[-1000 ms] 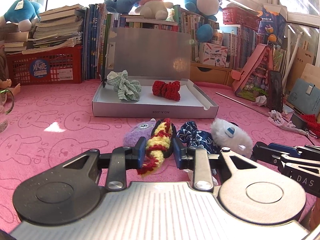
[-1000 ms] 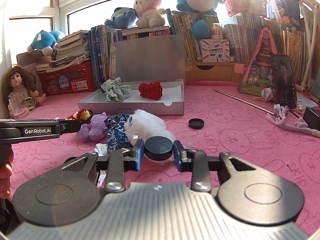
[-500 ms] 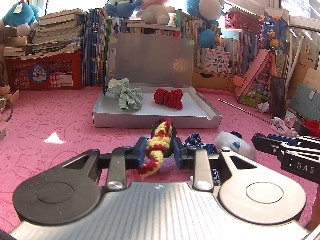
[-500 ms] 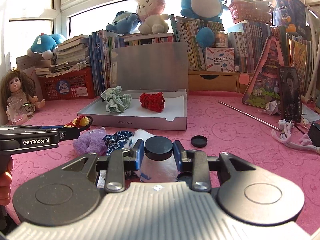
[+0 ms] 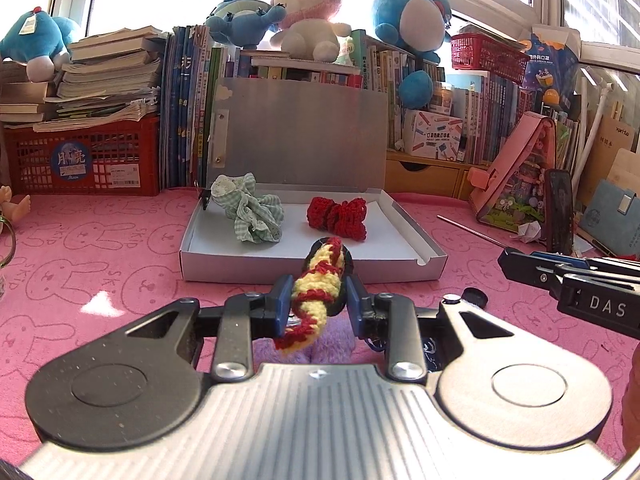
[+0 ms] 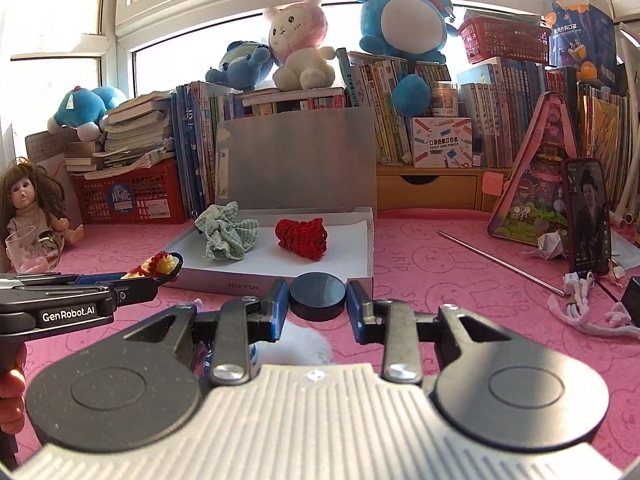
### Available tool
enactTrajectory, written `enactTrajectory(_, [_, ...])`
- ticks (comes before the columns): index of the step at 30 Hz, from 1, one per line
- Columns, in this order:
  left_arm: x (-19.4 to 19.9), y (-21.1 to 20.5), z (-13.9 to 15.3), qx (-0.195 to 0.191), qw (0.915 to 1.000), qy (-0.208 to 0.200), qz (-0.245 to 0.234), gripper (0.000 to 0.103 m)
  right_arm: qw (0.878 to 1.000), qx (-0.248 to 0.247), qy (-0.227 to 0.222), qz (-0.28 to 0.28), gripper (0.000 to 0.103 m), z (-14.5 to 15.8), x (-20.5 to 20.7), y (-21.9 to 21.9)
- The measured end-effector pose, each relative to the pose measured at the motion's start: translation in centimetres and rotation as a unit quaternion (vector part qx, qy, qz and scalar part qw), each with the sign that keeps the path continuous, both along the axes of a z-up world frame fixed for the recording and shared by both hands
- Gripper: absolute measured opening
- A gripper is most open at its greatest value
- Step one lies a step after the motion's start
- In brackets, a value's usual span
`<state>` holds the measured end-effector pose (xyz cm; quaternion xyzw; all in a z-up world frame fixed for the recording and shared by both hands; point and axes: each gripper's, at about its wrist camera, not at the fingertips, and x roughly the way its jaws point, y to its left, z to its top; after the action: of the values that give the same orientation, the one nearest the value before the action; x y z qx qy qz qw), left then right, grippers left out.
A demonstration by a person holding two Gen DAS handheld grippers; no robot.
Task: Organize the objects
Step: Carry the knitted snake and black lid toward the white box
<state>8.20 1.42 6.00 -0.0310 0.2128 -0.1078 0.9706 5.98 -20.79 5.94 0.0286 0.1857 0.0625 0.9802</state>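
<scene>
Both grippers now sit higher and closer to the box point(image 5: 312, 270). Left gripper point(image 5: 316, 300) carries the knit piece point(image 5: 320, 276) up to the box's front wall. Right gripper point(image 6: 317, 304) carries the black disc point(image 6: 317, 295) likewise. Purple plush point(image 5: 320, 350) and white plush point(image 6: 304, 344) drop beneath the grippers.

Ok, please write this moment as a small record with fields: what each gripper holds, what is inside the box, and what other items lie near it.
left gripper: shut on the yellow and red crochet piece
right gripper: shut on the black round cap
box: open, lid upright at the back, on the pink mat
inside box: green checked scrunchie on the left, red crochet bow on the right, apart
below the grippers: purple fluffy item; white fluffy item
</scene>
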Motion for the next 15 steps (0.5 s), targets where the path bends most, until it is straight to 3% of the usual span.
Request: enactTrajectory(15, [3.0,0.5,0.3,-0.008,0.9999,0.007,0.006,0.034,1.000,0.008,0.012,0.004,0.037,0.5,3.7,0.2])
